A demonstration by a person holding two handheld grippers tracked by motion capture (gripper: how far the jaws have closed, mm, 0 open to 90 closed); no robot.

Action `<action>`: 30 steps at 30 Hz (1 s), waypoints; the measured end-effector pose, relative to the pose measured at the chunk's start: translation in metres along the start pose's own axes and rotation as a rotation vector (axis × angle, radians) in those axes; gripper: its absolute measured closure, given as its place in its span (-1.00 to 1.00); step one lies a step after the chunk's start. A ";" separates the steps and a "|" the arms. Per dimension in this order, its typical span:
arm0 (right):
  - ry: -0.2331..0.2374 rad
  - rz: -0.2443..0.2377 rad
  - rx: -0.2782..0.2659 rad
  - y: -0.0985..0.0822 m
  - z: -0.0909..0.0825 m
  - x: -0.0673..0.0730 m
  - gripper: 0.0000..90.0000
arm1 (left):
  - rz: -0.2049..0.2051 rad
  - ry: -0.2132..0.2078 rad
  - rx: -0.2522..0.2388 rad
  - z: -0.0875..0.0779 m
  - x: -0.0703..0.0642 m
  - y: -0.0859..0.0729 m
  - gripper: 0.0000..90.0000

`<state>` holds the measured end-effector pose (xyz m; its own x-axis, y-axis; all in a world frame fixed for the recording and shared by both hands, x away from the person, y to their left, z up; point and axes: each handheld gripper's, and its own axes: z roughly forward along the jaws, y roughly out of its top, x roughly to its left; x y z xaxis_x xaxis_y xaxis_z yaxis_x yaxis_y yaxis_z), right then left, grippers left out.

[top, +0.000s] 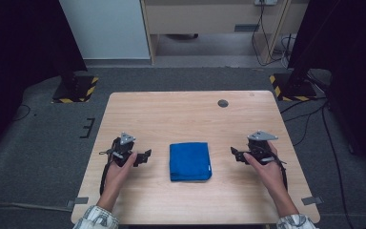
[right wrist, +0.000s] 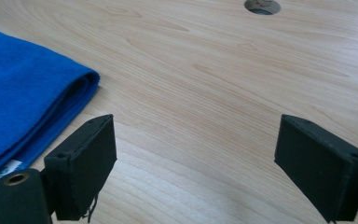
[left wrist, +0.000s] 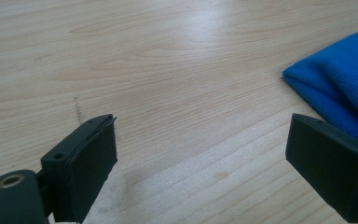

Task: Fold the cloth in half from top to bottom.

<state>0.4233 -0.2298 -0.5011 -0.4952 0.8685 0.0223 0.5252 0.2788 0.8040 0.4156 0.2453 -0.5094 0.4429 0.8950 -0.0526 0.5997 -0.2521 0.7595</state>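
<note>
A folded blue cloth lies flat in the middle of the wooden table. My left gripper rests low on the table to the cloth's left, open, with nothing between its jaws; the cloth's corner shows past its right jaw. My right gripper sits to the cloth's right, also open and empty. In the right gripper view the cloth lies beyond the left jaw, a small white label on its near edge. Each gripper is a short gap away from the cloth.
A round cable hole sits in the table near the far right. Black stands with yellow-black striped bases flank the far corners. Cables trail on the grey floor at right.
</note>
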 end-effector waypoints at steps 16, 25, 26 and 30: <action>-0.082 0.079 0.053 -0.015 0.001 -0.032 -0.80 | 0.006 0.050 0.038 0.003 0.012 -0.005 -0.83; -0.095 0.102 0.061 -0.018 0.006 -0.038 -0.81 | 0.034 0.073 0.060 0.008 0.015 -0.006 -0.84; -0.097 0.106 0.068 -0.019 0.007 -0.040 -0.81 | 0.035 0.077 0.065 0.009 0.016 -0.007 -0.84; -0.099 0.128 0.089 -0.022 0.012 -0.044 -0.82 | 0.036 0.084 0.088 0.014 0.019 -0.009 -0.84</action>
<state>0.4415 -0.2695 -0.5271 -0.3526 0.9339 0.0589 0.6409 0.1951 0.7424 0.4278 0.2594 -0.5267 0.4096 0.9117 0.0312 0.6424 -0.3125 0.6998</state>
